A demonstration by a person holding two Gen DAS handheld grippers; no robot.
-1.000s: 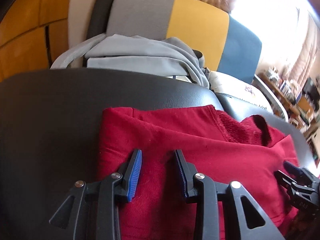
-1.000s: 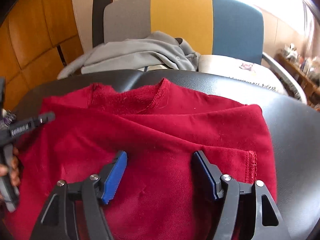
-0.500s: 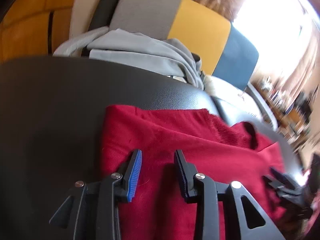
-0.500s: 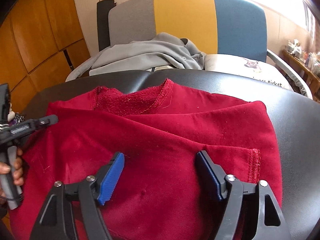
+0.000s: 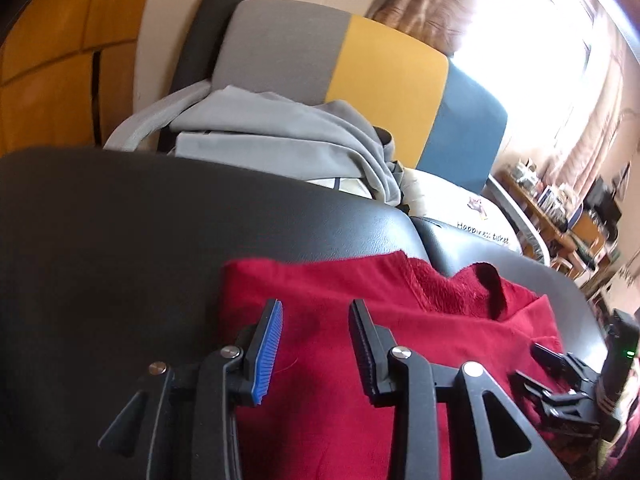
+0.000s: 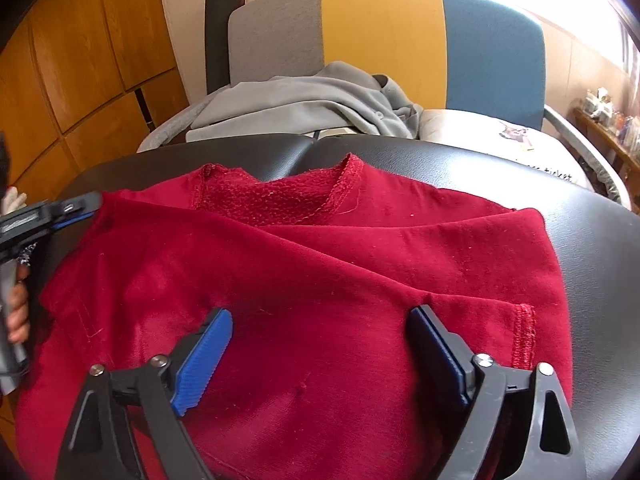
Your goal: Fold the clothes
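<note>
Black leather-like padding forms the surface (image 6: 600,248), with a seam running back from its far middle. Behind it stands a chair (image 6: 380,28) with a backrest in grey, yellow and blue panels, orange wooden panelling (image 6: 80,64) to the left, and a bright curtained window (image 5: 532,40) to the right above cluttered shelves (image 5: 560,208).

On the surface lies the red sweatshirt (image 6: 320,272), partly folded, its neckline toward the chair and a stitched cuff showing near its right edge. It covers the near middle and right of the surface; the left part is bare black.

A grey garment (image 6: 312,104) is heaped on the chair seat, beside a white cloth (image 6: 500,136) printed with small lettering.

The right gripper (image 6: 320,352) is spread wide over the lower front of the sweatshirt, holding nothing, its blue-padded fingers (image 6: 204,360) well apart. The left gripper (image 5: 316,348) hovers over the sweatshirt's left side, its fingers parted by a narrower gap and also empty. Whether either touches the fabric is not clear. In the right wrist view the left gripper sits at the sweatshirt's left edge, a bare hand (image 6: 16,304) on its handle.
</note>
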